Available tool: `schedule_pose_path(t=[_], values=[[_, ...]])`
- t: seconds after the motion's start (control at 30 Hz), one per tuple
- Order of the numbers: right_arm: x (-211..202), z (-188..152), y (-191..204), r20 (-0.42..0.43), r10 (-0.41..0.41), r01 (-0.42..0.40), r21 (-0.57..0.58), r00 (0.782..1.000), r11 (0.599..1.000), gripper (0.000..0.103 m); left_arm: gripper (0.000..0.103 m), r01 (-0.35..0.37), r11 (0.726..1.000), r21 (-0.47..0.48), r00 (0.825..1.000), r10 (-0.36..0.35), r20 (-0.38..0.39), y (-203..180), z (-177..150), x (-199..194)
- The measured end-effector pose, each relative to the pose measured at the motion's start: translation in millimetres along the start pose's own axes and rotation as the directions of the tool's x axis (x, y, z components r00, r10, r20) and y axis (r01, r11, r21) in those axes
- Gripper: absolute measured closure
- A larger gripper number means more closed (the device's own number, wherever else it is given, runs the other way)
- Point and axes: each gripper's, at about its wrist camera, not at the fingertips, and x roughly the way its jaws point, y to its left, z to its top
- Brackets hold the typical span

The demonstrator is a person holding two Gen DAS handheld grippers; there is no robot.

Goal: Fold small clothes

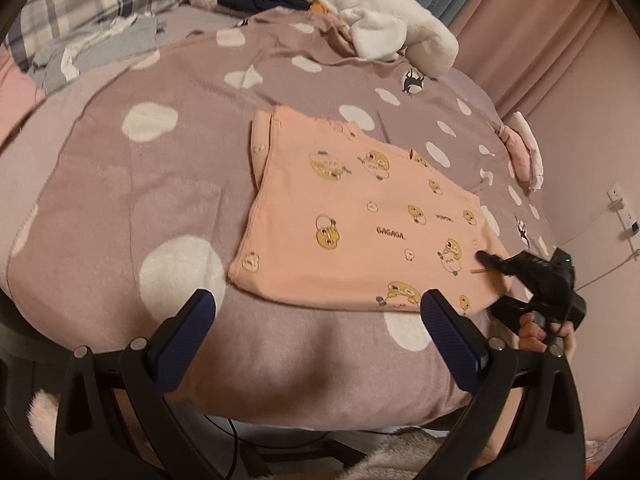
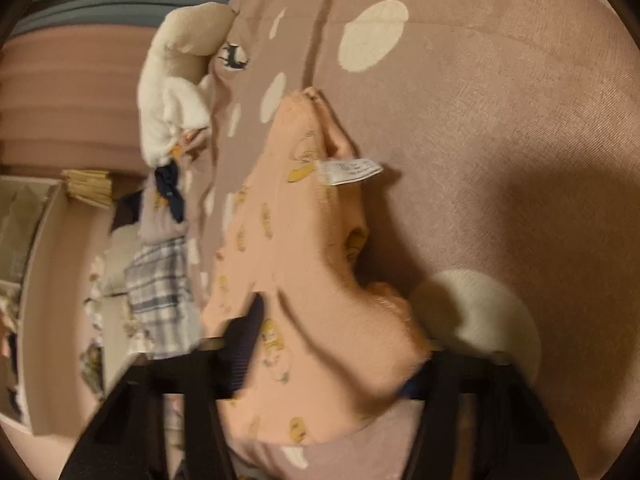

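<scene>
The left hand-held gripper (image 1: 316, 312) hovers wide open and empty, just short of the pink garment (image 1: 352, 220) lying flat on the bed (image 1: 120, 200); the right hand-held gripper (image 2: 332, 344), nearer, pinches its right edge.

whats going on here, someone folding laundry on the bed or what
Yes. A person with a gripper in each hand is folding a small peach shirt with yellow cartoon prints, laid on a spotted blanket. The right gripper is at the shirt's right edge, and its own view shows cloth bunched between the fingers. The left gripper hangs open just short of the near hem, holding nothing. The shirt looks partly folded, with one side already turned in. More clothes are piled at the far end.
</scene>
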Motion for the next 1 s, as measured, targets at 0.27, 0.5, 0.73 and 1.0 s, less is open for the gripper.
schedule_pose_path(t=[0.27,0.5,0.73,1.0], values=[[1,1,-3,0.042,-0.021,0.019,0.047,0.999,0.999,0.078,0.001,-0.098,0.995,0.007,0.994,0.098,0.041,-1,-4,-5],[1,0,17,0.073,-0.116,0.120,-0.055,0.991,0.991,0.078,0.001,-0.103,0.994,0.027,0.993,0.102,0.055,-4,-7,-8],[-1,0,39,0.093,-0.137,0.150,-0.148,0.986,0.978,0.078,0.001,-0.081,0.997,0.011,0.996,0.081,0.034,-4,-9,-8],[4,-8,78,0.121,-0.162,0.193,-0.320,0.979,0.927,0.078,0.001,-0.100,0.995,-0.001,0.993,0.100,0.065,-2,-8,-13]])
